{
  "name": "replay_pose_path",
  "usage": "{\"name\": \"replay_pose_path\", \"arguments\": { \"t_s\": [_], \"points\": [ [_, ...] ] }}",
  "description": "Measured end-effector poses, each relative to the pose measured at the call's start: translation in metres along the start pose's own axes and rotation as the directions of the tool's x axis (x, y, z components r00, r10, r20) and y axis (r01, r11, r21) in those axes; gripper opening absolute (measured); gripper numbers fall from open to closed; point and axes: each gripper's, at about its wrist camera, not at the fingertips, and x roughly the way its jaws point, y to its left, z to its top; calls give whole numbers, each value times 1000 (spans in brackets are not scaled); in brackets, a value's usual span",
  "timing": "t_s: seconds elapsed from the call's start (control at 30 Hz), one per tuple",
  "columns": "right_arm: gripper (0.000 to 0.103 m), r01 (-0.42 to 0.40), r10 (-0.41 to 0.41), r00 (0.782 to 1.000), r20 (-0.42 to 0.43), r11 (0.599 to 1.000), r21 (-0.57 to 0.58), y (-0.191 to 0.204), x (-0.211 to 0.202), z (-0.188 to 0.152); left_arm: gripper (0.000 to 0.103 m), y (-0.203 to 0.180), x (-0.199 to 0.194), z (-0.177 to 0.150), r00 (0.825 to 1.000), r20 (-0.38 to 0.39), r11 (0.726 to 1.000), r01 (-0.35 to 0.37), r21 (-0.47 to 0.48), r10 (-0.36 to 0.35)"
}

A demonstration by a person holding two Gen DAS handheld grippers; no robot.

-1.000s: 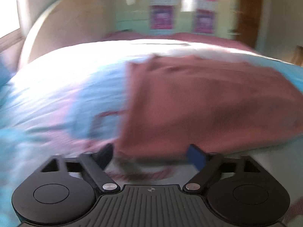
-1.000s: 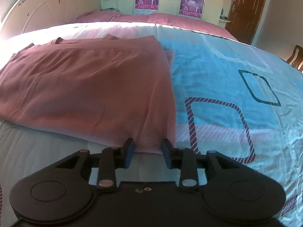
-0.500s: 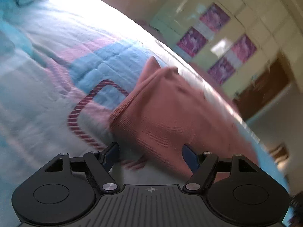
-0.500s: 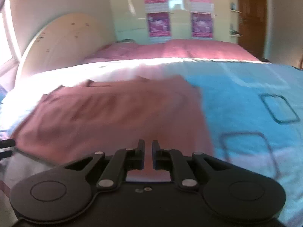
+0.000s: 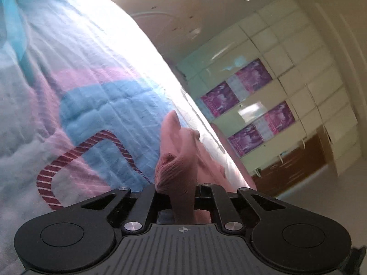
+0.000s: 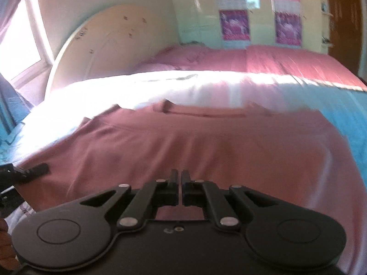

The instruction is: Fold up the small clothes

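Pink garment [image 6: 206, 151] spread flat on the bed [image 5: 96, 105] for folding. Left gripper [image 5: 175, 189] clenched on its bunched near corner, ready for lifting. Right gripper [image 6: 179, 178] clamped on the near hem, probably to carry the fold together.

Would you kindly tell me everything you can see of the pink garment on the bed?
The pink garment is a dusty-pink, finely ribbed knit, lying spread mostly flat on the blue, pink and white patterned quilt, with a folded band along its far edge. One near corner is bunched and pinched in the left tool, shut on it. The right tool is shut at its near edge; whether it pinches cloth cannot be told.
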Motion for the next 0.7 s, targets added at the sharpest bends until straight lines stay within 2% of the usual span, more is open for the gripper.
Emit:
{"name": "replay_pose_path", "arguments": {
  "t_s": [0.03,0.1,0.17,0.27,0.3,0.33,0.37,0.4,0.53,0.67,0.7],
  "points": [
    [2,2,-2,1000,-13,1000,-17,2,7,-2,7,3,4,-2,1000,-14,1000,-20,15,21],
    [0,52,-58,989,-133,998,-47,2,35,-9,9,12,12,-4,995,-58,997,-83,-9,82],
    [2,44,-50,992,-118,998,-48,3,31,-6,20,20,14,-3,997,-56,995,-54,-81,50],
    [3,30,-33,998,-58,998,-46,5,16,-1,24,19,19,-4,999,-36,990,-43,-131,39],
    [3,25,-28,997,-68,999,-43,4,19,-2,24,19,22,-4,999,-29,990,-42,-136,38],
    [0,36,-41,991,-126,998,-45,2,29,-5,24,17,25,-5,999,-31,990,-41,-133,37],
    [0,32,-38,992,-118,998,-55,1,33,-9,9,14,30,-4,999,-39,992,-32,-122,28],
    [0,27,-33,994,-104,998,-56,0,33,-10,7,13,28,-4,999,-40,993,-30,-112,25],
    [0,4,-7,996,-93,1000,-26,-6,32,-13,7,-17,34,1,1000,-29,1000,1,-14,-1],
    [0,-36,34,995,-93,999,-14,-13,31,-13,7,-79,33,3,996,-42,991,82,108,-78],
    [0,-58,59,994,-94,998,21,-21,28,-10,7,-94,35,2,994,-54,987,98,128,-92]
  ]
}}
